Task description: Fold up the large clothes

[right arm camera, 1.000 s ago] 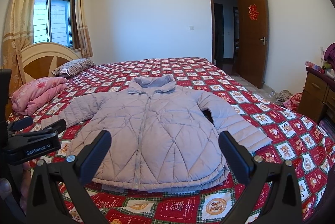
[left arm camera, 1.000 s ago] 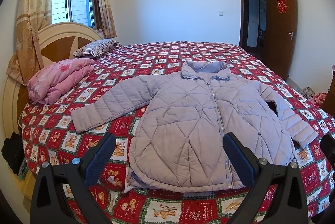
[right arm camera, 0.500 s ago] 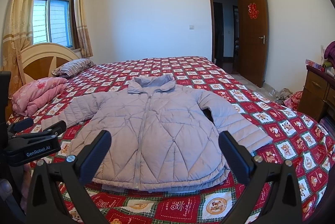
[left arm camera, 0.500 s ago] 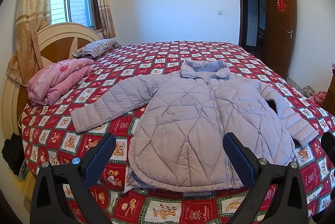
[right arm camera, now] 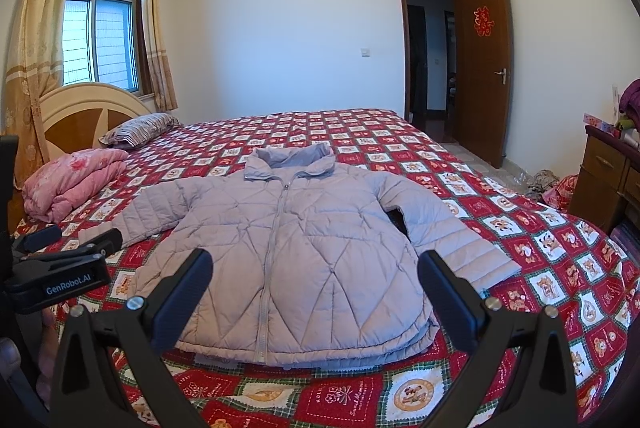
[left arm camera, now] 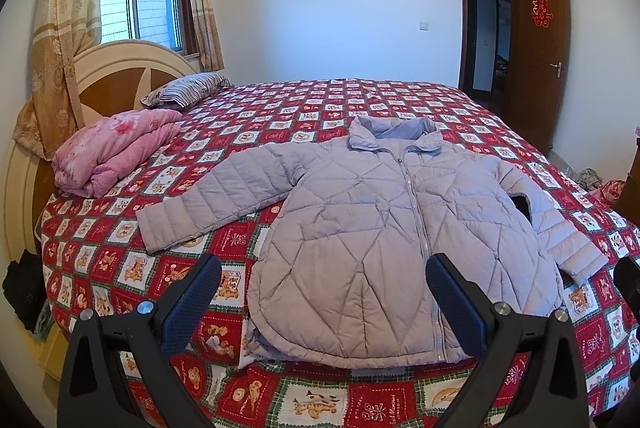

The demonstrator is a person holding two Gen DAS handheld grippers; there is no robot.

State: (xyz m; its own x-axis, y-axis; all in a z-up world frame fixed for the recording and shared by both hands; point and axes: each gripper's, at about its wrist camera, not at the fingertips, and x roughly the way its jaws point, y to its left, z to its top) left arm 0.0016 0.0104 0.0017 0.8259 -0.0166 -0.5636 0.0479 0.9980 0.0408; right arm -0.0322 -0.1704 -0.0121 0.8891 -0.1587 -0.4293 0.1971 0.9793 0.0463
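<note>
Bed (left arm camera: 328,107) unchanged, jacket (left arm camera: 384,228) flat, both tools (left arm camera: 324,302) (right arm camera: 316,292) still wide open, empty

The jacket (left arm camera: 372,228) lies flat across the near half of the bed (left arm camera: 360,99), both sleeves spread outward, so bare quilt shows around it on all sides. The far half of the bed, in the upper centre of both views, is open. At the left edge of each frame a folded pink blanket (left arm camera: 108,151) and a striped pillow (left arm camera: 184,91) crowd the headboard (left arm camera: 116,75). At the right edge of the right-wrist view a wooden dresser (right arm camera: 608,175) stands close beside the bed.
</note>
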